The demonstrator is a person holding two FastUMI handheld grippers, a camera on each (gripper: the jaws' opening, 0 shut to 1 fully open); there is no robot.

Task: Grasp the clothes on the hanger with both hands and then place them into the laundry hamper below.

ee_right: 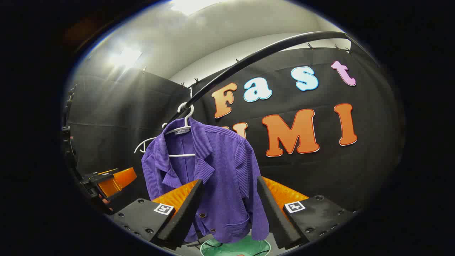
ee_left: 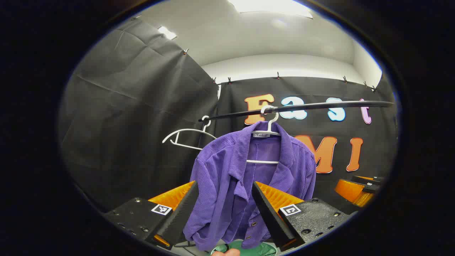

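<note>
Beneath the rail point(ee_left: 302, 106), the purple jacket point(ee_left: 227, 185) hangs on its white hanger point(ee_left: 271, 122) at twelve o'clock above the green hamper point(ee_right: 235, 247), while left gripper point(ee_left: 224, 213) and right gripper point(ee_right: 229, 209) wait spread wide, clear of the cloth, presumably lining up a two-sided grab.

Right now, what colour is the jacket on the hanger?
Purple, with fine ribbed stripes. The jacket shows best in the right gripper view.

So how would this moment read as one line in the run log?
phase: approach | purple jacket: on white hanger | left gripper: open | right gripper: open | green hamper: below
</note>
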